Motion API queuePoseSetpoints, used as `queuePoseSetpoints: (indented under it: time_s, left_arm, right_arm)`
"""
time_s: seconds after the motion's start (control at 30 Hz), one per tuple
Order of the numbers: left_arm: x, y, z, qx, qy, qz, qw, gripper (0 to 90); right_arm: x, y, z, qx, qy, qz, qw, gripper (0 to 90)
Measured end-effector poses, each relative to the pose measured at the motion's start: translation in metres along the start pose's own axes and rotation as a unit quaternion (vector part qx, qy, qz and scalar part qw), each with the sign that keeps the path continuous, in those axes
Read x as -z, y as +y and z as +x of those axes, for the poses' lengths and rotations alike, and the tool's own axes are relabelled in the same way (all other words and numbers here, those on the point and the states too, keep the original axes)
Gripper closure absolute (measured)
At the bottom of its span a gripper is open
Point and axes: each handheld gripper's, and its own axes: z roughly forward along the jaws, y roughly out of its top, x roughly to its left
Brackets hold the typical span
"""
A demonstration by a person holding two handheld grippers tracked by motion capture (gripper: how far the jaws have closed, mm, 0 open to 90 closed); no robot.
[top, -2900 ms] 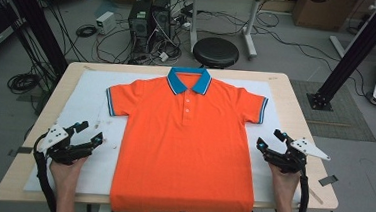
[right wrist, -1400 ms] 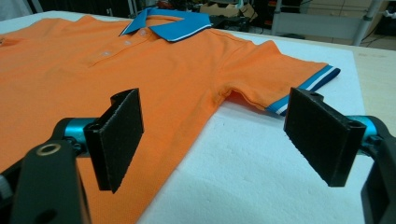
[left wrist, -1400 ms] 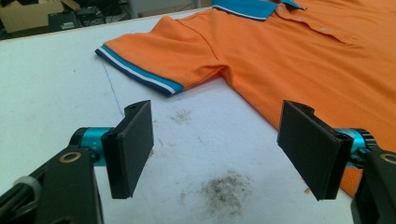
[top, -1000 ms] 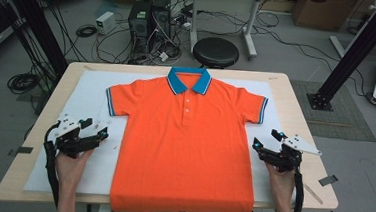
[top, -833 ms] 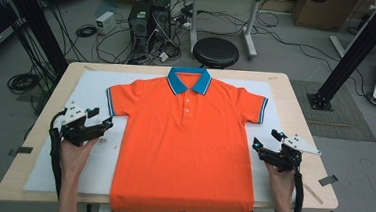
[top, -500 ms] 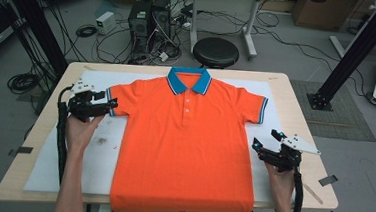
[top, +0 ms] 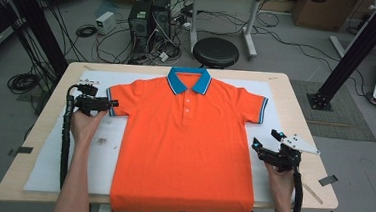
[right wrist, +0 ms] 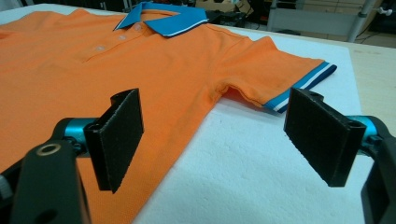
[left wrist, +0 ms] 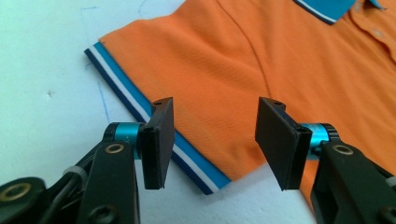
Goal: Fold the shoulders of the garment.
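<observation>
Both grippers are black, with flat rectangular pads (left wrist: pixel 159 140) on cyan hubs and brass-ringed pivots. A ribbed black cable (top: pixel 65 137) trails from the left gripper (top: pixel 107 105); a grey three-cornered plate (top: pixel 297 143) tops the right gripper (top: pixel 256 146).

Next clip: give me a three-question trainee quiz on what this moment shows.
1. True or false: the left claw is clamped on the sleeve cuff.
2. The polo shirt has which collar colour? A green, B blue, C white.
3. Fill in: the right claw sits beside the shirt's ___ edge.

Key: 1 false, its pads stand apart at the cuff, having just been closing. 2 B. 3 right, as the high view shows it.
</observation>
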Motion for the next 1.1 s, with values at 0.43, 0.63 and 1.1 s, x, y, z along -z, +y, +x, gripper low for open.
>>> queuePoseSetpoints:
  time_s: [0.43,0.63,1.1]
  left_arm:
    - [-0.015,-0.005,0.002,0.017,0.053,0.042,0.9976,54.9]
    - [-0.022,-0.013,-0.002,0.023,0.061,0.034,0.9973,64.8]
    - [-0.007,-0.009,-0.022,0.011,0.031,-0.018,0.9993,83.6]
  right_arm:
    - [-0.001,0.000,0.002,0.006,-0.008,0.007,0.9999,20.4]
    - [-0.001,0.001,0.003,0.006,-0.011,0.008,0.9999,20.4]
    - [-0.003,0.001,0.005,0.017,-0.022,0.014,0.9995,20.5]
